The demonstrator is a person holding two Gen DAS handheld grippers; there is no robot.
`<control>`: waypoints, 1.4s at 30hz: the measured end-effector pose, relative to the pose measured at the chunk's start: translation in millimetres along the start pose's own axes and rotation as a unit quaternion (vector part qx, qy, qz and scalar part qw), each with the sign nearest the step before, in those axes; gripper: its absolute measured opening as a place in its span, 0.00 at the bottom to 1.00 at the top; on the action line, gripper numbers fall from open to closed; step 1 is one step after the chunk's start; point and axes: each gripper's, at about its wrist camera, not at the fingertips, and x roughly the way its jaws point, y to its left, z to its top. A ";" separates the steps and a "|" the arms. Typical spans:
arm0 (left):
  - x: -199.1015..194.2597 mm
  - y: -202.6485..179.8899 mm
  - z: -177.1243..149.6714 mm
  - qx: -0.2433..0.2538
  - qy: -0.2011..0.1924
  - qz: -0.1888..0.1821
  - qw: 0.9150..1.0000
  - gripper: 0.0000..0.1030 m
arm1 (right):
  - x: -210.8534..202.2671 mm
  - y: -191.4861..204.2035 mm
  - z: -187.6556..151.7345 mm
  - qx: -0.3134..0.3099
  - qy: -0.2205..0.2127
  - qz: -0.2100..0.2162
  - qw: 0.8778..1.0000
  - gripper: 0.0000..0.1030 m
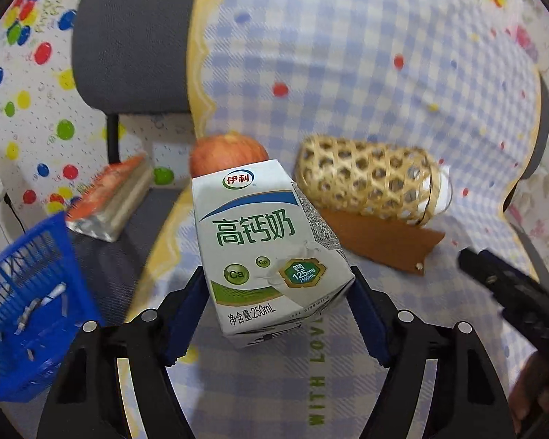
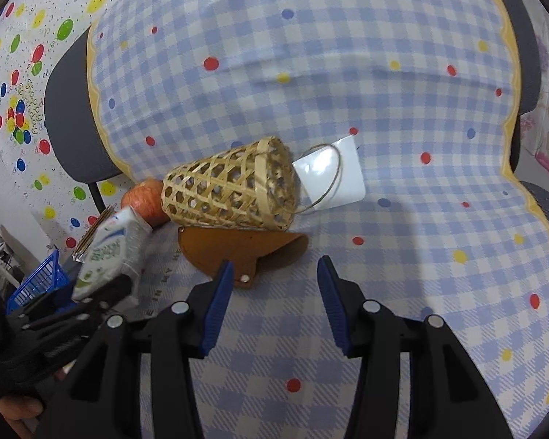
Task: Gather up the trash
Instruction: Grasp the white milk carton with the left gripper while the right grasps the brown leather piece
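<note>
hand-held gripper [image 2: 274, 303] over checked tablecloth [image 2: 347, 73]

Ahead of the right claw [image 2: 274, 274] the brown flap [image 2: 245, 252] lies just beyond the left fingertip, with the woven basket [image 2: 230, 190] resting on it and the white card [image 2: 333, 175] behind. To their right the checked cloth [image 2: 421, 219] is open. On the left the carton [image 1: 271, 248], apple [image 1: 227, 153] and blue bin [image 1: 29, 292] crowd the way.
</note>
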 end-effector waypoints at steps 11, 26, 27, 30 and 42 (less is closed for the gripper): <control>11.2 -7.3 11.1 0.026 -0.016 0.013 0.999 0.72 | 43.2 -9.3 15.0 0.026 0.037 0.009 0.999 0.59; 31.5 -8.3 12.7 0.031 0.013 0.004 0.999 0.72 | 70.3 -3.3 22.5 0.013 0.068 0.062 0.996 0.46; 29.9 -6.7 12.0 0.030 0.013 0.008 0.999 0.72 | 65.4 -1.7 19.6 0.009 0.067 0.066 0.996 0.45; 25.6 -1.0 8.8 0.028 0.021 0.015 0.999 0.72 | 47.8 11.5 4.1 -0.007 0.074 0.092 0.993 0.40; 6.9 12.2 -1.0 0.019 0.022 0.027 0.999 0.72 | 22.6 30.2 -12.6 -0.031 0.058 0.088 0.994 0.50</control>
